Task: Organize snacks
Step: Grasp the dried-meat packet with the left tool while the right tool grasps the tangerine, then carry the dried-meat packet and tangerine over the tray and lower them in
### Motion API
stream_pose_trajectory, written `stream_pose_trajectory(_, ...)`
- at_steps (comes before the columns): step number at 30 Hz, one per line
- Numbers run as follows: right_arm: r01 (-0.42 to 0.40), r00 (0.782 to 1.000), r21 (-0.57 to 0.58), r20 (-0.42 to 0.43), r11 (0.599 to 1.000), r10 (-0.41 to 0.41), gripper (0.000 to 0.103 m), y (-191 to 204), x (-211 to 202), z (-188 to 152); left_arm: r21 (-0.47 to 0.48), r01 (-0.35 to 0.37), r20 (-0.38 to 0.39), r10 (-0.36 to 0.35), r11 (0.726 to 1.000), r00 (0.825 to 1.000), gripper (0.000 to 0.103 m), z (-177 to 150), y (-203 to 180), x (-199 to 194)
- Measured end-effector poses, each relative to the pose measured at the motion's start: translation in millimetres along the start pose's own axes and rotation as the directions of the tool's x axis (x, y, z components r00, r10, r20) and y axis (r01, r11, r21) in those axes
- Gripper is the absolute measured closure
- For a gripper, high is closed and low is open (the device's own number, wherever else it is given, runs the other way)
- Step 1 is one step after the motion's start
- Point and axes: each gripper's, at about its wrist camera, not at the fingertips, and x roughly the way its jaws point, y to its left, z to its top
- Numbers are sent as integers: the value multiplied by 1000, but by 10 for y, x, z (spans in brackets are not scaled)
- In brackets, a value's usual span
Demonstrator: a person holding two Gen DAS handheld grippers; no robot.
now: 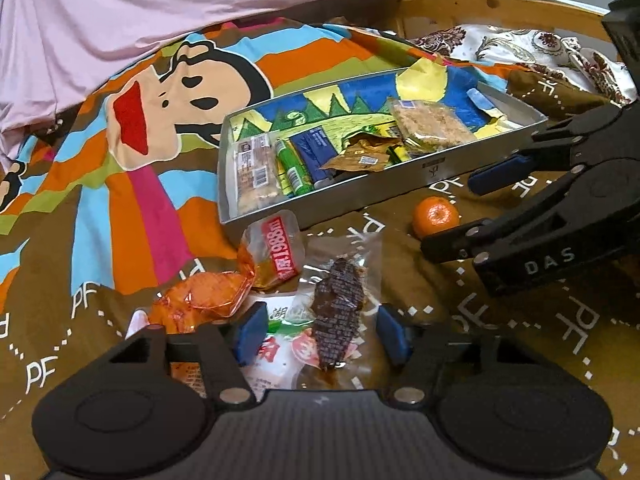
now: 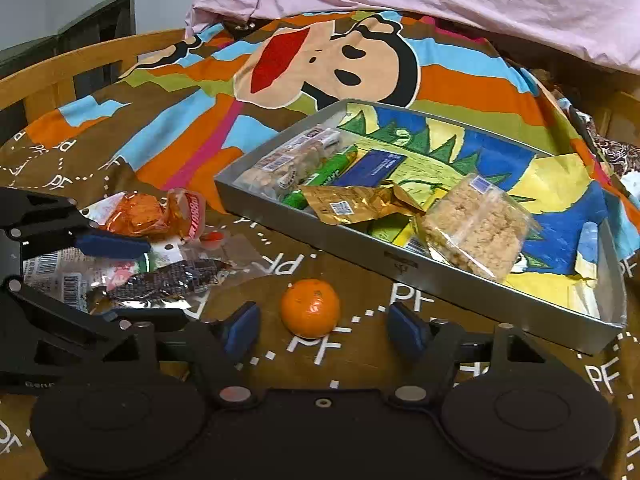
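A dark meat snack in a clear packet (image 1: 336, 312) lies on the bedspread between the blue pads of my left gripper (image 1: 322, 334). The pads stand apart from it, so the gripper is open. Beside it lie an orange-wrapped snack (image 1: 200, 300) and a small packet with a red label (image 1: 276, 248). A mandarin (image 2: 310, 308) sits just ahead of my right gripper (image 2: 324, 328), between its spread fingers and untouched. A metal tray (image 2: 400, 268) behind it holds several snacks, among them a rice crisp bar (image 2: 476, 228) and a gold packet (image 2: 352, 204).
The tray (image 1: 400, 176) rests tilted on a cartoon bedspread (image 1: 168, 92). A pink sheet (image 1: 160, 8) is heaped at the back. A wooden bed frame (image 2: 60, 68) curves round the edge. More packets with barcodes (image 2: 56, 276) lie under the left gripper.
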Motion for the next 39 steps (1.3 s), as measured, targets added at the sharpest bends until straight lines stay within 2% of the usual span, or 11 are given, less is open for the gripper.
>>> stream_pose_trajectory(4,-14,1000,-13,-4,1000,14,46,35,33,2,21,26,-13,-26,999,1000,46,24,-19,5)
stream_pose_trajectory(8,-26,1000,-12,-8,1000,26,60,53,49,15,-29,66,-24,-67,997,997,49,52,52,9)
stream_pose_trajectory(12,-15,1000,-17,-14,1000,15,67,67,59,12,-70,85,-31,-88,994,996,50,73,102,15)
stream_pose_trajectory(26,8,1000,-42,-18,999,-8,67,105,21,28,-209,124,-58,-138,970,989,52,114,208,-62)
stream_pose_trajectory(31,19,1000,-42,-5,999,-19,67,101,-11,43,-279,145,-40,-162,949,986,52,117,288,-120)
stream_pose_trajectory(39,15,1000,-11,6,1000,-14,67,107,-201,51,-298,186,-15,-200,936,980,52,147,259,-226)
